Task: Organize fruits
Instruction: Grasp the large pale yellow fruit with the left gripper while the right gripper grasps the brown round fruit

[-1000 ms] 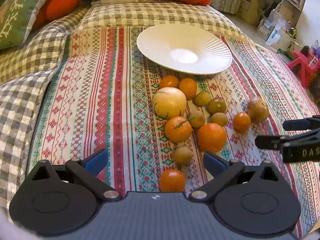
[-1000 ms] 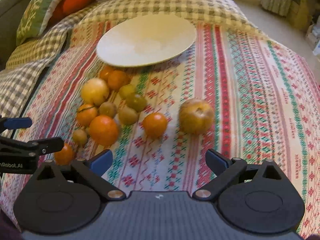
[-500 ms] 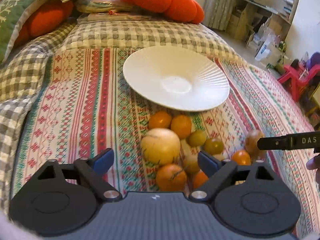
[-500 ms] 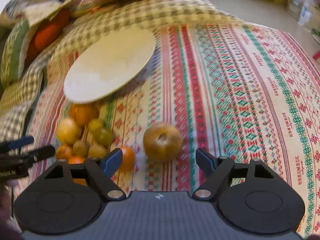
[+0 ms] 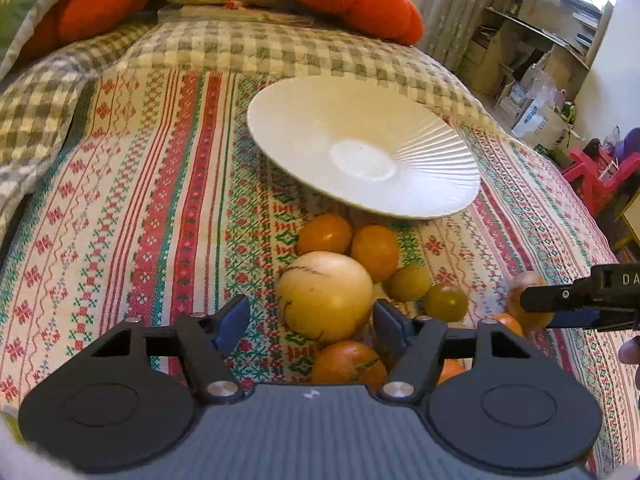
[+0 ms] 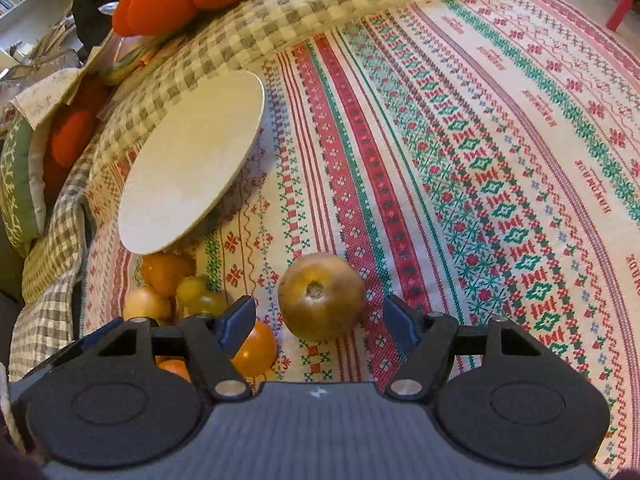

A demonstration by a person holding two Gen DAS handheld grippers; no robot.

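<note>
Left wrist: patterned cloth [image 5: 120,220] (checked blanket [image 5: 240,48] behind), possibly cluttered shelves [image 5: 532,40].

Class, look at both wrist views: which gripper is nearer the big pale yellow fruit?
Left. The left gripper brackets the big pale yellow fruit; the right gripper sits further right, around the brown fruit.

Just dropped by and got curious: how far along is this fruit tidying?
Barely begun. The white plate holds nothing. Both grippers are open: the left gripper faces the big yellow fruit, the right gripper the brown fruit. All fruit remains on the cloth.
</note>
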